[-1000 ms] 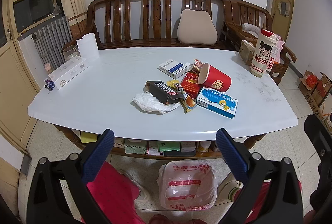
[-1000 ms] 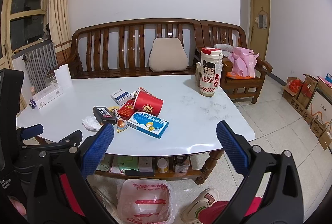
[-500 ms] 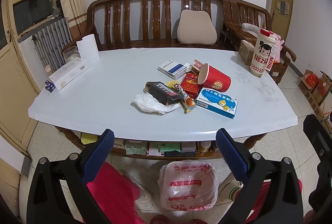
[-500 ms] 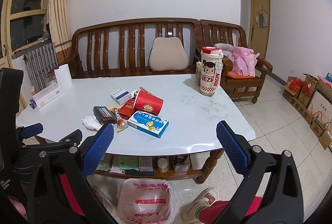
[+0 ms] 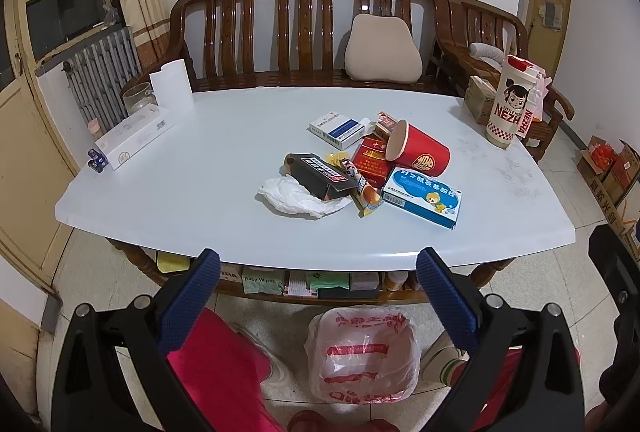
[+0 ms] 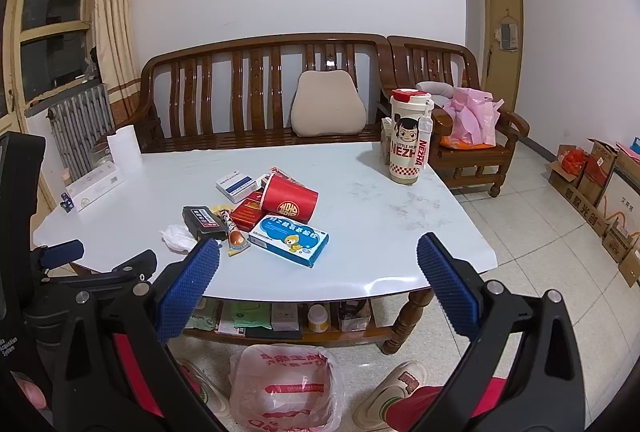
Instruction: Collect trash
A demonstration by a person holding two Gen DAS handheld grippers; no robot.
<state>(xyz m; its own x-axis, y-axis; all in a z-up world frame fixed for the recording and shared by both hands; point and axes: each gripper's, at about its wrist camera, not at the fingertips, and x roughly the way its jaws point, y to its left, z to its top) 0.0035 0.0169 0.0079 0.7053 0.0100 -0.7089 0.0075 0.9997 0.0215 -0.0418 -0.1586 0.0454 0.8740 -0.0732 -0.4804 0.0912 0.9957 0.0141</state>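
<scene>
White crumpled tissue (image 5: 298, 196), nearest litter on the table (image 5: 192, 167) above the floor bag (image 5: 362, 356), is best pinched first by the left gripper (image 5: 316, 296), both it and the right gripper (image 6: 318, 282) being held wide apart, empty.

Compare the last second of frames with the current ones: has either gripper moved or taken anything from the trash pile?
Nothing visibly changed. The left gripper and right gripper hang open and empty before the near edge of the table; the red cup, blue box, crumpled tissue and the bin bag on the floor lie just as they did.
</scene>
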